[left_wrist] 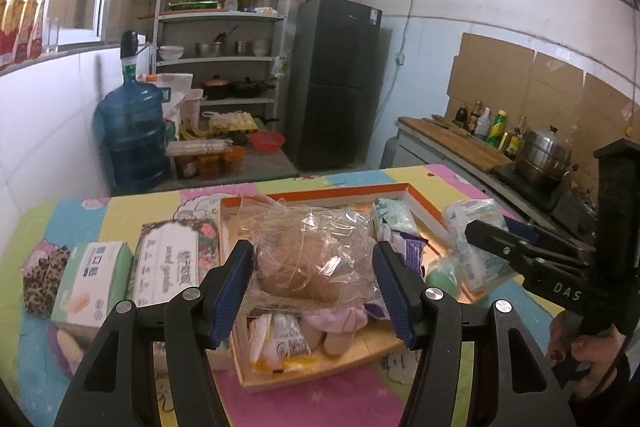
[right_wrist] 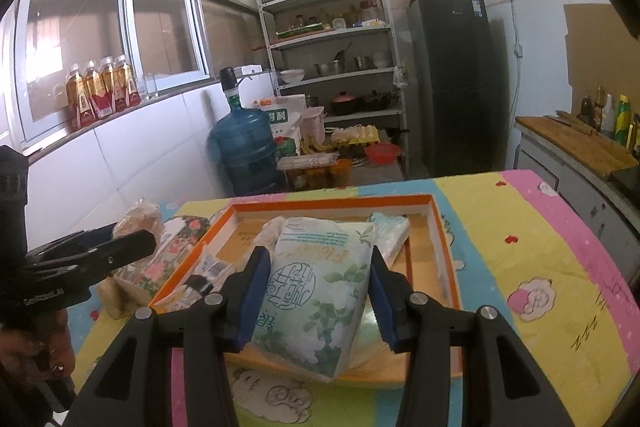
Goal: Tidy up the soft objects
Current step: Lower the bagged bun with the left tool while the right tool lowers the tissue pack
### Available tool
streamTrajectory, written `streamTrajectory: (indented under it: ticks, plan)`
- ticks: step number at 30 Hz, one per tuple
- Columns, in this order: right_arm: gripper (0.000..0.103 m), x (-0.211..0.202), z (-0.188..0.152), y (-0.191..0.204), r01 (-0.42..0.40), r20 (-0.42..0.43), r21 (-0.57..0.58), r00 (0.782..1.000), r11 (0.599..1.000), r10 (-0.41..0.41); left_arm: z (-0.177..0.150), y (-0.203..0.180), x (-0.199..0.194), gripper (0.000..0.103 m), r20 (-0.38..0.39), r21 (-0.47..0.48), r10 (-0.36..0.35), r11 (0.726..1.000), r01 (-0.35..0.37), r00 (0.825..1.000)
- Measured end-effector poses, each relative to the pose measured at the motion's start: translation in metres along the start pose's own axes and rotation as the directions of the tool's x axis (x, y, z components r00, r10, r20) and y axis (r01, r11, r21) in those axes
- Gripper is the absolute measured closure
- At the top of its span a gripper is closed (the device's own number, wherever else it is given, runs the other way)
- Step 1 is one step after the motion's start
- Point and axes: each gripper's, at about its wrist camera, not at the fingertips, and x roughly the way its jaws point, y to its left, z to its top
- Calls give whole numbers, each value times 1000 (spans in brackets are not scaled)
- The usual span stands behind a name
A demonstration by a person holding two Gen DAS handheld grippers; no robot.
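pastel patchwork cloth covers the table (right_wrist: 520, 227), and on it sits an orange-rimmed tray (right_wrist: 436, 227) with soft packs lying inside. the left gripper (left_wrist: 314, 291) angles down over the tray's near end, its blue pads pressed on a crinkly clear bag (left_wrist: 316, 259) with something tan in it. the right gripper (right_wrist: 316, 299), angled down likewise, is clamped on a white floral tissue pack (right_wrist: 320, 291) held above the tray's near edge.

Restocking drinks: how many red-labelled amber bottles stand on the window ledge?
4, side by side in a row on the window ledge at left: first, second, third, fourth. More could be hidden behind them.
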Motion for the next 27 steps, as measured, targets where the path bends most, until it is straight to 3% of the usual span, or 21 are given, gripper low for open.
streamTrajectory:
  ticks: [15, 27]
  plan:
    - [55, 29, 30, -24, -23, 4, -30, 1000, 999, 23, 32, -10, 49, 40, -14, 20, 45, 999, -45, 999]
    - [55, 78, 66, -25, -73, -45, -99, 997, 992, 68, 54, 14, 94, 40, -70, -55, 66, 996, -70, 995]
